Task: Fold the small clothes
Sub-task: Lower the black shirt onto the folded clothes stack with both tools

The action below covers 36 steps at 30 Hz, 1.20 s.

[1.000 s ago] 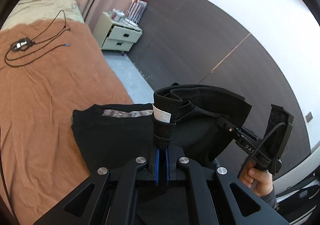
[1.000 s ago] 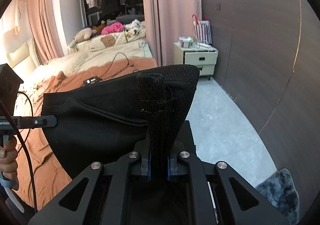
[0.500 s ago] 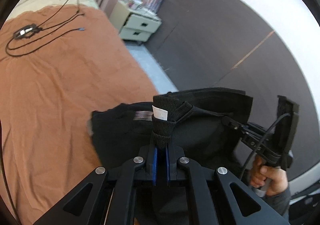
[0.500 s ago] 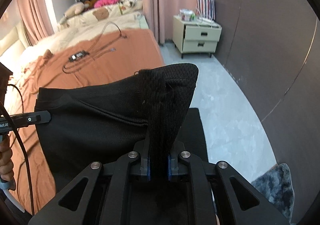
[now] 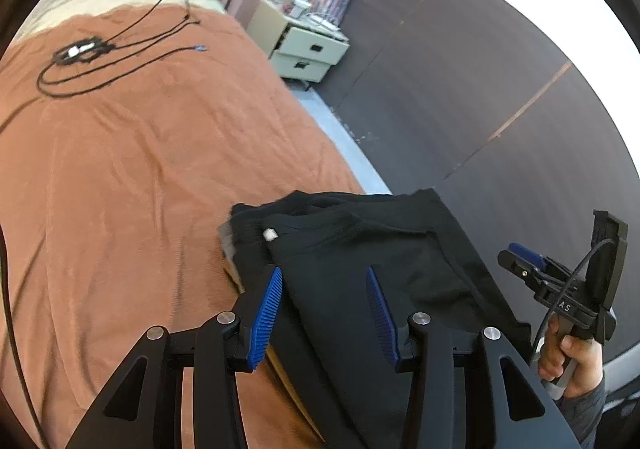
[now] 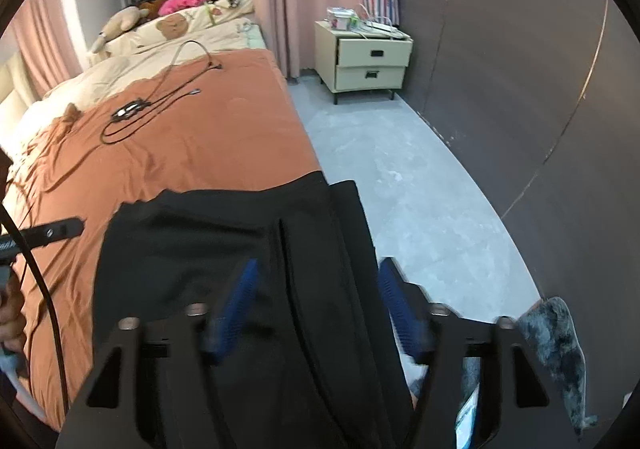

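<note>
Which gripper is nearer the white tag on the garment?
Left. The left gripper opens just short of the tag; the right gripper is off the garment's far side.

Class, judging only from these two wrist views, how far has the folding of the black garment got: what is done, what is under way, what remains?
Done: the black garment lies doubled over on the orange bedspread near its edge.
Under way: the left gripper and right gripper are opening their jaws; no pad presses the cloth.
Left: it looks loosely layered and uneven, so probably a further fold or some smoothing.
</note>
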Each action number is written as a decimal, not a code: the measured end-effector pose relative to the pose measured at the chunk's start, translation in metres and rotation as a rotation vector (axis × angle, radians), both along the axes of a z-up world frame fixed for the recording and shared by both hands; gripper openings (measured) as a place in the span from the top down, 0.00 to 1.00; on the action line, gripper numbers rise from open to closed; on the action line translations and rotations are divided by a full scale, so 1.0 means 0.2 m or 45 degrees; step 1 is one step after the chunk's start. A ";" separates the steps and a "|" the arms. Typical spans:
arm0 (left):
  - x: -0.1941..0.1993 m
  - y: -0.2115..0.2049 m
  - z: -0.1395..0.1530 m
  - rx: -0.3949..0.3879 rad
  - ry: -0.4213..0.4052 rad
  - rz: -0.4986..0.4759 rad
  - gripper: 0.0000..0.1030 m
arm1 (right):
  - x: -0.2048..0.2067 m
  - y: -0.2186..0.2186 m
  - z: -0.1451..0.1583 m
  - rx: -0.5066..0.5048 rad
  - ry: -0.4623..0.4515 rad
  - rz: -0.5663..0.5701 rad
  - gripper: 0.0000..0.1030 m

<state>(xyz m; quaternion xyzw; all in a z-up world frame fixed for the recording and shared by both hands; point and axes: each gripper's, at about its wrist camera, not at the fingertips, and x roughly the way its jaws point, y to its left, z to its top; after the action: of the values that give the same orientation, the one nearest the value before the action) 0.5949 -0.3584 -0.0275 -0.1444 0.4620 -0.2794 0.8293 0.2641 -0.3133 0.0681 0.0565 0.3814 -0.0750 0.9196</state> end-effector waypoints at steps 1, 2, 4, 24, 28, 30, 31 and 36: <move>0.00 -0.01 0.00 0.003 -0.005 -0.022 0.56 | -0.02 0.00 0.00 0.008 0.009 0.018 0.63; 0.00 -0.04 0.00 0.006 -0.012 -0.042 0.56 | -0.03 0.00 0.01 0.015 0.027 0.034 0.71; 0.00 -0.08 0.01 0.021 -0.045 -0.079 0.56 | -0.03 0.03 -0.03 0.017 0.057 0.057 0.78; 0.27 -0.18 -0.19 0.171 -0.010 -0.062 0.56 | 0.68 -0.30 -0.09 0.029 0.268 -0.156 0.78; 0.20 -0.21 -0.13 0.250 -0.090 -0.123 0.56 | 0.63 -0.33 -0.05 0.071 0.248 -0.153 0.78; 0.17 -0.21 -0.09 0.237 -0.105 -0.136 0.56 | 0.54 -0.30 0.00 0.055 0.205 -0.116 0.78; 0.16 -0.21 -0.08 0.225 -0.103 -0.146 0.56 | 0.48 -0.29 0.02 0.056 0.189 -0.081 0.78; 0.04 -0.28 -0.04 0.191 -0.105 -0.216 0.56 | 0.11 -0.24 0.04 0.014 0.136 0.020 0.78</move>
<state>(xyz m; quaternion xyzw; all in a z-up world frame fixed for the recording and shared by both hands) 0.6033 -0.4153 -0.0345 -0.0308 0.4575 -0.3189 0.8295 0.2855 -0.3611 0.0761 0.0546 0.4306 -0.0685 0.8983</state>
